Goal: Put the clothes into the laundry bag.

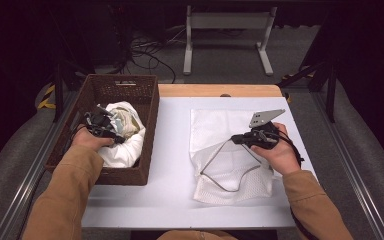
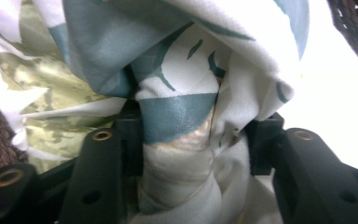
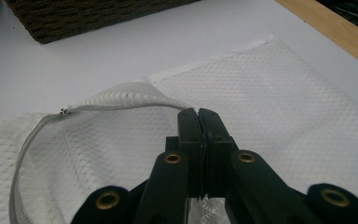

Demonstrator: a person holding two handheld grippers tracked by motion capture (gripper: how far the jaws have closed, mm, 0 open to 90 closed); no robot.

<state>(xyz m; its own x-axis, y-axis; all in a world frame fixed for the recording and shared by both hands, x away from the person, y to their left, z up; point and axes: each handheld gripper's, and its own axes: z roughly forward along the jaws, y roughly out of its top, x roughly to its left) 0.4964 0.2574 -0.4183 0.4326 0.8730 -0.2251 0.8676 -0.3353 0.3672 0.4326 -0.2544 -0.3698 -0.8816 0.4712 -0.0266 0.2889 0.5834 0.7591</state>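
Observation:
A brown wicker basket (image 1: 100, 87) stands at the table's left and holds a crumpled white cloth with grey-green and olive print (image 1: 127, 125). My left gripper (image 1: 111, 131) reaches into the basket. In the left gripper view a bunched fold of that cloth (image 2: 177, 112) fills the gap of the left gripper (image 2: 196, 135), and both pads press on it. A white mesh bag (image 1: 215, 125) lies flat at the right. My right gripper (image 1: 235, 139) is shut on its zipped rim and holds the mouth (image 1: 220, 165) lifted open. The right gripper (image 3: 198, 116) has its jaws together over the mesh bag (image 3: 279, 93).
The white tabletop (image 1: 172, 150) lies bare between basket and bag. A wooden edge (image 1: 215, 90) runs along its far side. Beyond it, a white metal stand (image 1: 227, 35) and cables sit on the floor. The basket's wall (image 3: 74, 18) shows at the top of the right gripper view.

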